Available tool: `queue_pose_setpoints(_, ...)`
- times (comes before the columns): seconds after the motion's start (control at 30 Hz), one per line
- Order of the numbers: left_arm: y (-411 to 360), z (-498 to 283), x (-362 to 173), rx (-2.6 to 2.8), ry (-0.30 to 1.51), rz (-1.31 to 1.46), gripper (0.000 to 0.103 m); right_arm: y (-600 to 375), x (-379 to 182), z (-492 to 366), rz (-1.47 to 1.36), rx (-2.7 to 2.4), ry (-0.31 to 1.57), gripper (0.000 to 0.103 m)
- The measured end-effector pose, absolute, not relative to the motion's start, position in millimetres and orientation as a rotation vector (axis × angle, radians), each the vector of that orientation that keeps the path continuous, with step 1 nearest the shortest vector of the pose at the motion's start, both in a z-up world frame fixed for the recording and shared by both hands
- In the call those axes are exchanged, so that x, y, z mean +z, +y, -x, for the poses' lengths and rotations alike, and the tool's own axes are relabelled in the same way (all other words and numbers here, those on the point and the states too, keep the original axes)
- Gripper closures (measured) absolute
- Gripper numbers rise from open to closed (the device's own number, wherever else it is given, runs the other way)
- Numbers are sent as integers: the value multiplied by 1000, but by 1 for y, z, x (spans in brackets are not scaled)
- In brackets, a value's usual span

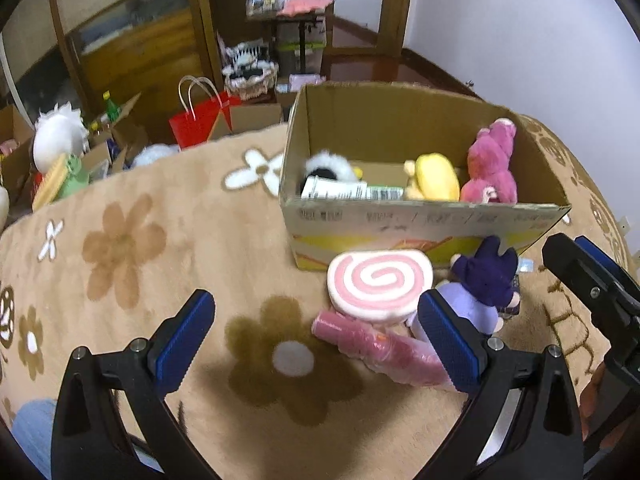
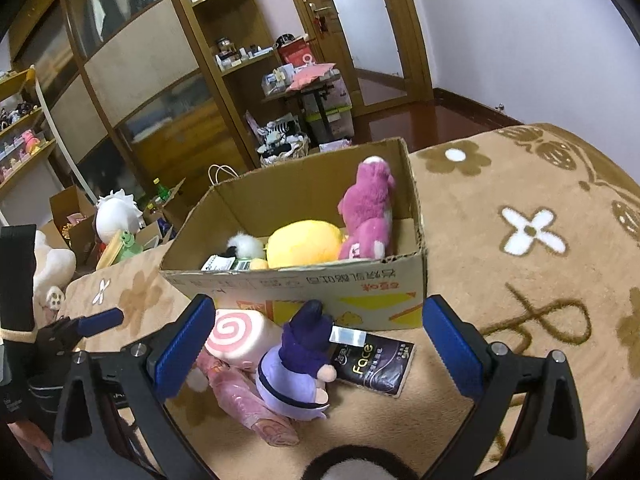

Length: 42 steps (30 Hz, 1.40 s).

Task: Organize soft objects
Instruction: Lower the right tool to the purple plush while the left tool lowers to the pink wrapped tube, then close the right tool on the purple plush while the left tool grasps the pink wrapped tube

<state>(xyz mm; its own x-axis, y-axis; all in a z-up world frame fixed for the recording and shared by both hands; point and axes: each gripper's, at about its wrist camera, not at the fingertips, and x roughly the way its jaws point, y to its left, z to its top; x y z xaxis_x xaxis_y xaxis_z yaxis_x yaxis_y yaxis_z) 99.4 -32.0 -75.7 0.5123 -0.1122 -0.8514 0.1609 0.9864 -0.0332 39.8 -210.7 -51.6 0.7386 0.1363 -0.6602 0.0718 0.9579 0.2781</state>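
Right wrist view: three plush toys in one cardboard box.

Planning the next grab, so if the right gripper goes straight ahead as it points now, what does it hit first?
Probably the purple doll, sitting between the open fingers of the right gripper. The box stands behind it; depth is unclear.

The word "Face" stands in pale letters on a dark flat packet lying on the flowered blanket before a cardboard box. Printed characters run upside down along the box's near wall, too blurred to read
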Motion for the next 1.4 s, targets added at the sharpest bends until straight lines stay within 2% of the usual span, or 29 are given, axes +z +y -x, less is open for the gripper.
queue_pose_setpoints(0.8,-43,-116,-133,-222,1254,74,4,-210,-91,-64,-342,49,854,0)
queue_pose_setpoints(0.87,-46,-116,-137,-236,1266,78,13,-209,-93,-65,-345,55,861,0)
queue_pose_setpoints(1.0,-51,-114,-146,-254,1302,77,21,-207,-97,-69,-344,62,872,0)
queue_pose_setpoints(1.07,-52,-114,-148,-260,1312,85,29,-207,-100,-71,-353,69,879,0)
queue_pose_setpoints(1.4,-56,-110,-156,-249,1360,85,47,-205,-110,-79,-374,80,908,0)
